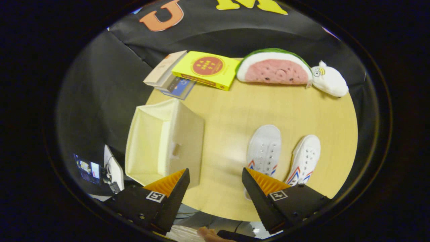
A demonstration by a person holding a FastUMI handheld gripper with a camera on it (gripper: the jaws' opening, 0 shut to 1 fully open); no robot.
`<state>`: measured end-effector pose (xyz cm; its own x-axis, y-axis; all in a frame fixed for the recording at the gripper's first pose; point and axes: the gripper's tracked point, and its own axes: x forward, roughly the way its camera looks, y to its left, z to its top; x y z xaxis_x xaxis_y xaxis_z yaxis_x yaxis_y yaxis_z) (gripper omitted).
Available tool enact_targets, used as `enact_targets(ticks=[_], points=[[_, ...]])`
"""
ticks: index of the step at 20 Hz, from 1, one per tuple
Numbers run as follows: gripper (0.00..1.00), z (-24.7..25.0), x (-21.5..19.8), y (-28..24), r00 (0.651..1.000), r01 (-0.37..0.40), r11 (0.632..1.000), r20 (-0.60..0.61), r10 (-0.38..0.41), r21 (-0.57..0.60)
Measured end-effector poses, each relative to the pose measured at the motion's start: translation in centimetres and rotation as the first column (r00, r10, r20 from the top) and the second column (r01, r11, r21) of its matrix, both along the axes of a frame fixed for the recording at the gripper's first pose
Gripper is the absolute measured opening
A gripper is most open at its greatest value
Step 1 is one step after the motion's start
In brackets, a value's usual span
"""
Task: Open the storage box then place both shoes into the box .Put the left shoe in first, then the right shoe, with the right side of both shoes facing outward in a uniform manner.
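Fingers [215, 174]: spread wide apart, nothing held between them; bare tabletop shows in the gap.
Left finger: its tip overlaps the near corner of the storage box.
Right finger: its tip covers the near end of the left-hand shoe.
Hand [211, 234]: part of a person's hand at the near edge, below the fingers, beside a dark flat object I cannot identify.
Tabletop [228, 127]: round, light wood grain, matte, evenly lit; wide bare patch between box and shoes.
Storage box [164, 143]: cream fabric, near the tabletop's left rim, just ahead of the left finger; one panel stands upright with a small pull tab, pale interior visible; whether this is a lid or a wall, cannot tell.
Left-hand shoe [264, 149]: white lace-up with red and blue stripes at the sides, just ahead of the right finger, sole down.
Right-hand shoe [305, 159]: same pattern, just beside the first, not touching, angled slightly away.
Books [169, 75]: small stack at the far left rim, overhanging the edge.
Yellow box [205, 70]: flat, red round mark on top, resting against the books.
Watermelon plush [273, 67]: slice shape, far rim, well beyond the shoes.
White plush [331, 80]: touching the watermelon's right end.
Room: black cloth wall behind and around the tabletop; a lit screen [88, 169] and cables low at the left.
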<state>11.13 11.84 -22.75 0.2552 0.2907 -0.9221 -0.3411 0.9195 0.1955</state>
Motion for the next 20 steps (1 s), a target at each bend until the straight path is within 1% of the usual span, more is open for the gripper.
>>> enact_targets(ticks=[2, 4, 6, 9, 11, 12, 13, 14, 16, 18, 19, 20], points=[[0.96, -2.2, 1.0, -2.8, 0.999, 0.031, 0.999, -0.029, -0.032, -0.034], [0.95, -4.6, 2.1, -5.3, 0.998, 0.043, 0.995, -0.042, -0.046, -0.087], [0.95, -6.4, 2.8, -7.4, 0.998, 0.021, 0.99, -0.055, -0.029, -0.142], [0.87, -8.6, 3.0, -8.1, 0.993, -0.004, 0.991, -0.114, -0.012, -0.135], [0.87, -10.3, 2.8, -8.5, 0.991, -0.025, 0.989, -0.131, 0.006, -0.145], [0.78, -10.4, 2.9, -9.1, 0.991, -0.034, 0.986, -0.131, 0.012, -0.163], [0.73, -11.0, 3.2, -9.8, 0.993, -0.032, 0.979, -0.121, 0.008, -0.2], [0.68, -11.5, 3.5, -9.9, 0.993, -0.023, 0.978, -0.118, -0.001, -0.208], [0.63, -12.2, 3.1, -9.5, 0.991, -0.027, 0.981, -0.136, 0.001, -0.194], [0.49, -13.0, 3.3, -9.4, 0.992, -0.03, 0.979, -0.124, 0.005, -0.2], [0.42, -13.3, 3.1, -9.3, 0.992, -0.021, 0.981, -0.127, -0.004, -0.195], [0.35, -13.2, 3.1, -8.3, 0.991, 0.017, 0.989, -0.126, -0.036, -0.149]])
